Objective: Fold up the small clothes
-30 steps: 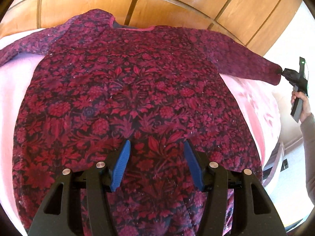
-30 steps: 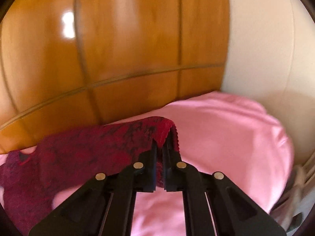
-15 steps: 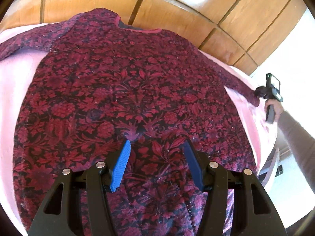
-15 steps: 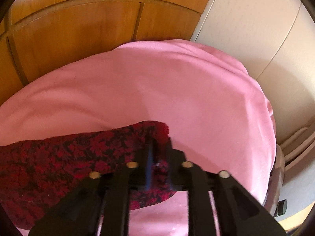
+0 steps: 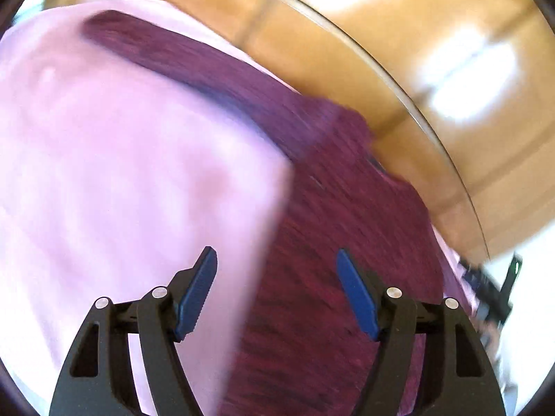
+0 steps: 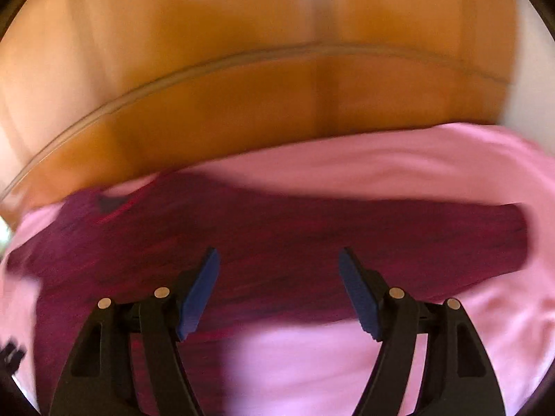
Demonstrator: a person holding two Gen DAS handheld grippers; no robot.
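Dark red patterned garment (image 6: 277,242) lies spread flat on a pink sheet (image 6: 347,159), against a wooden panel (image 6: 277,86) at the far side. Whether the sheet covers a bed or a counter cannot be told. Both views are motion-blurred.

Left claw (image 5: 275,291) — jaws opening, nothing between them; it hangs above the garment's side edge, pink sheet under one blue pad, red cloth under the other. Right claw (image 6: 279,289) — jaws opening too, nothing pinched, hanging above the sleeve that runs out to the right in its view.

Handling, as a judgement: thin, soft cloth, light, limp; it will drape and drag rather than hold shape, and may slide on the smooth sheet. Not fragile. Best taken at edges — sleeve cuff, shoulder seam, hem corner — with a shallow pinch that leaves the sheet underneath alone.

Orientation: neckline (image 6: 114,204) points toward the wooden panel. Sleeves lie outstretched along the panel, one ending at upper left in the left view (image 5: 104,24). The body's long axis looks to run from the neckline toward the near edge, though its full length is out of view.
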